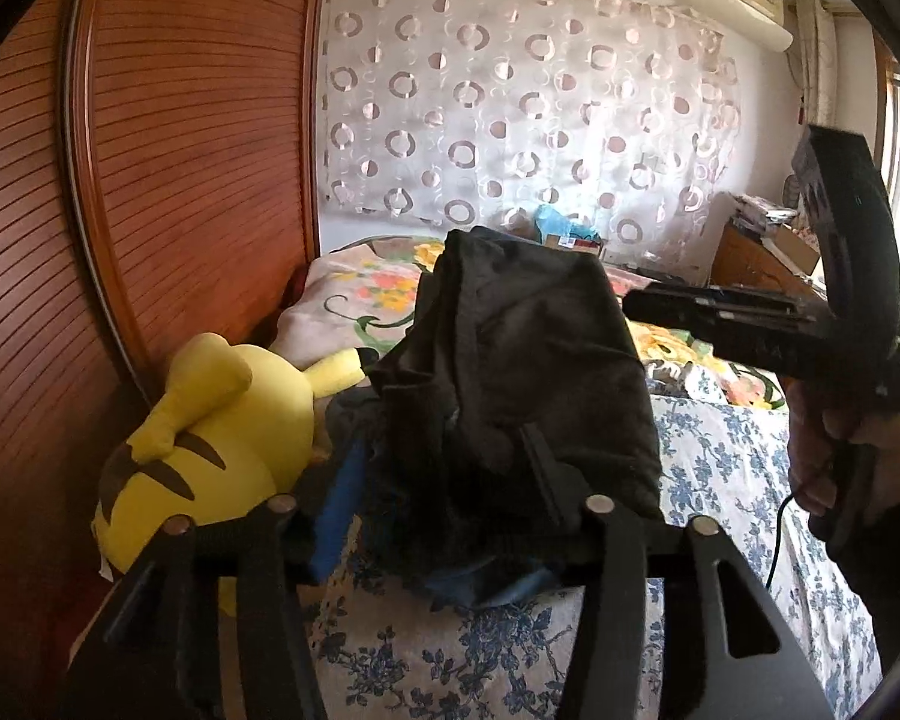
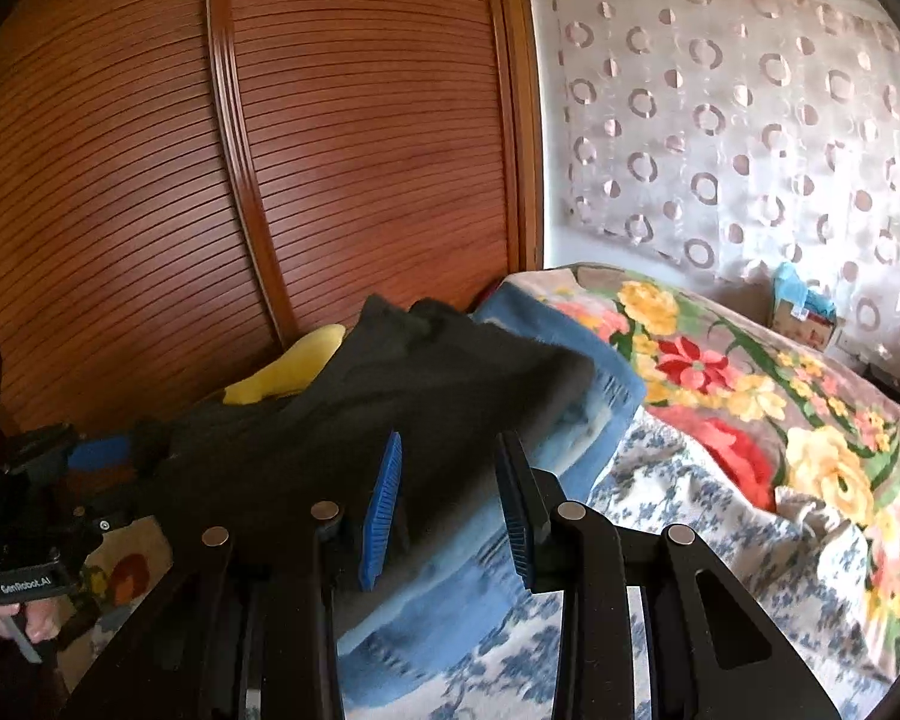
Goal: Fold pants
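black pants point(image 1: 510, 360), yellow brown-striped plush point(image 1: 210, 450), blue-flowered white sheet point(image 1: 720, 468), blue gripper pads point(image 2: 384, 510).

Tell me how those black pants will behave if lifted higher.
The black fabric pants are bunched and draped in the left gripper, so probably floppy. They would likely sag and unfold. The open right gripper supports nothing.

The left wrist camera sits just behind the left tool point(image 1: 438, 498), looking forward along its fingers, very close to the black pants point(image 1: 510, 360) bunched ahead of it; beyond lie the bed point(image 1: 720, 468) and the circle-patterned curtain point(image 1: 510, 108), with the right tool point(image 1: 648, 306) off to its right. The right wrist camera looks forward past the right tool point(image 2: 450, 498), low over the bed point(image 2: 690, 480), with the left tool point(image 2: 99, 453) off to its left. Both views share the pants point(image 2: 360, 408), the yellow plush toy point(image 1: 210, 450), the slatted wooden wardrobe door point(image 2: 330, 150) and the curtain point(image 2: 750, 120).
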{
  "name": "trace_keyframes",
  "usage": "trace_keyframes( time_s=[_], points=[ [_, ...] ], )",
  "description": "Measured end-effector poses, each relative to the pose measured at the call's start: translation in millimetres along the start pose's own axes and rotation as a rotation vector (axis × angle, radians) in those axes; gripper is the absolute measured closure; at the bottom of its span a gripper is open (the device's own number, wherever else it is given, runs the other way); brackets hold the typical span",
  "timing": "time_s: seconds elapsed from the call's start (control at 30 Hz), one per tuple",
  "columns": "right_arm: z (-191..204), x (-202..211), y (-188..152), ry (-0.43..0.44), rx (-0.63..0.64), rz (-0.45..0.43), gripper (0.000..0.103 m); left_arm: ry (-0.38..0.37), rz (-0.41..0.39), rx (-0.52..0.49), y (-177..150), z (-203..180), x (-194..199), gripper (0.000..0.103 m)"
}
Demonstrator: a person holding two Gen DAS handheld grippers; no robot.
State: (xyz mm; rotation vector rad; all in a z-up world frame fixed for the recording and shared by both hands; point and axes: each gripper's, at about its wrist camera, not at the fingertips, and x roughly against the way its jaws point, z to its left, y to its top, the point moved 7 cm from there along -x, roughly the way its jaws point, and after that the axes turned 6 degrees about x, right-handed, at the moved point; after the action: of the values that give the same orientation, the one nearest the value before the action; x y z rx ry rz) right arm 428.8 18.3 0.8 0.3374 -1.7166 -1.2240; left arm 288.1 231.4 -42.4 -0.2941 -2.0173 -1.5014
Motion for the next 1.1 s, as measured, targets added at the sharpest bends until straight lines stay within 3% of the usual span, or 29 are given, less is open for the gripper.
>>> trace_keyframes(
  time_s=[0.07,0.17,0.33,0.4,0.47,0.6,0.73,0.97,1.1],
  points=[
    [-5,3,-4,-0.001,-0.002,0.003,0.069,-0.016,-0.007,0.0,0,-2,4,0.024],
    [-3,11,-7,-0.005,-0.001,0.006,0.069,-0.028,-0.018,-0.005,-1,-4,10,0.017],
    [5,26,-15,-0.006,-0.007,-0.001,0.068,-0.01,-0.026,-0.036,-2,-7,18,0.015],
    [7,30,-16,-0.008,-0.012,-0.005,0.056,0.004,-0.03,-0.047,-3,-7,21,0.015],
    [10,34,-18,-0.009,-0.018,-0.009,0.054,0.001,-0.036,-0.048,-4,-8,25,0.015],
    [15,47,-23,-0.022,-0.04,-0.029,0.032,-0.006,-0.044,-0.059,-6,-9,34,0.015],
    [22,65,-29,-0.041,-0.061,-0.042,0.029,-0.027,-0.055,-0.063,-9,-12,46,0.015],
    [41,100,-44,-0.088,-0.072,-0.043,0.029,0.004,-0.07,-0.063,-17,-12,63,0.015],
    [55,123,-54,-0.109,-0.077,-0.053,0.029,-0.03,-0.069,-0.042,-23,-16,75,0.015]
  ],
)
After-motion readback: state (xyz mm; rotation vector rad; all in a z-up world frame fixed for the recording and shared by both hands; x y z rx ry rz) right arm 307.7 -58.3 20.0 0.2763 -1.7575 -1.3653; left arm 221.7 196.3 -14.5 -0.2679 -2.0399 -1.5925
